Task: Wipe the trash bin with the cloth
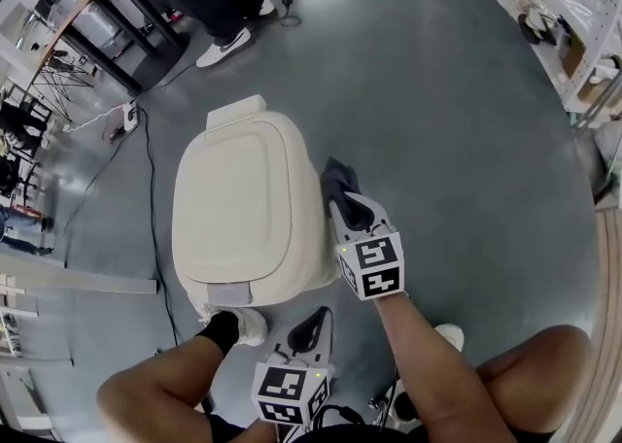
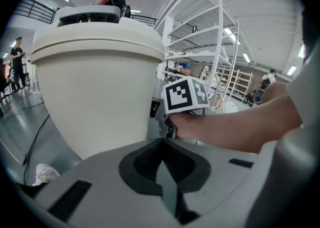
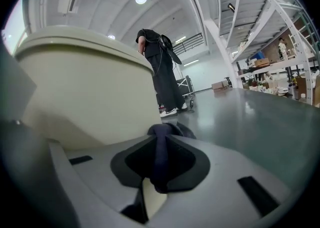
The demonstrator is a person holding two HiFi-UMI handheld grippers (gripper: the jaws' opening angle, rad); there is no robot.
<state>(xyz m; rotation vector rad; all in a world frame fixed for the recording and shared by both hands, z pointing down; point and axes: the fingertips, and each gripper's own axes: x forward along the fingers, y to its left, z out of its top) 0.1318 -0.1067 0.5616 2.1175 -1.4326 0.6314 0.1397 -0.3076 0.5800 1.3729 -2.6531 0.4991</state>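
Note:
A cream trash bin (image 1: 248, 206) with a closed lid stands on the grey floor. My right gripper (image 1: 345, 200) is shut on a dark blue cloth (image 1: 337, 179) and holds it against the bin's right side. In the right gripper view the cloth (image 3: 161, 159) is pinched between the jaws, with the bin's wall (image 3: 85, 92) just left of it. My left gripper (image 1: 313, 326) hangs low in front of the bin, shut with nothing in it. The left gripper view shows the bin (image 2: 95, 97) ahead and the right gripper's marker cube (image 2: 186, 93) beside it.
A person's foot in a white shoe (image 1: 236, 326) rests on the bin's pedal (image 1: 231, 293). Another person's legs (image 1: 219, 4) stand behind the bin. A black cable (image 1: 151, 227) runs along the floor on the left. Shelving (image 1: 573, 4) lines the far right.

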